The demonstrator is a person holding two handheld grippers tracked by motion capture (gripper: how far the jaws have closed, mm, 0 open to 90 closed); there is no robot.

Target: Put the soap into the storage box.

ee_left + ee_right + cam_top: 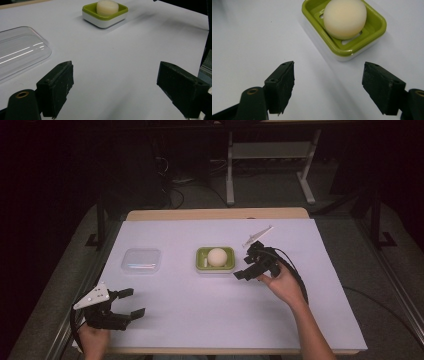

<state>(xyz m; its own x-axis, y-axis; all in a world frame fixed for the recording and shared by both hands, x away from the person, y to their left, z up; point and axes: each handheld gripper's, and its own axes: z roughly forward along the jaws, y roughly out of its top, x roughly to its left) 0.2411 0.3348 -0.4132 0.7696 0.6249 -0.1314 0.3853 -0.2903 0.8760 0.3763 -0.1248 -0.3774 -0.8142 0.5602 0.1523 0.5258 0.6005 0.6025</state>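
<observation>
- While the right claw [248, 265] hangs just beside the green soap dish [200, 262], on its right flank, its jaws stand wide apart with nothing between them; the right gripper view looks between both jaws at bare table and the dish [380, 25] beyond.
- Sitting in that dish is the pale round soap [217, 256], resting on the slotted green insert; it looks untouched, upright and centred, with no jaw in contact. It shows again from the right gripper [344, 18] and, farther off, from the left one [107, 6].
- Left of the dish, well apart from it, lies a clear plastic lid [141, 260], flat on the white table [200, 315]; the left gripper view catches its glossy corner [20, 50].
- Nearer the person than the dish and far to its left, the left claw [130, 302] rests low at the table's front edge, jaws also spread, holding nothing.
- Behind the dish and to its right, a small clear object [257, 236] lies on the table; I cannot tell what it is.
- Judging by all this, the work has barely begun: the right claw appears to be lining up on the soap or its dish, but no grip is made.
- Left to do, I would guess: close on the soap or dish, and perhaps bring the lid and dish together. Which of these is meant I cannot say.
</observation>
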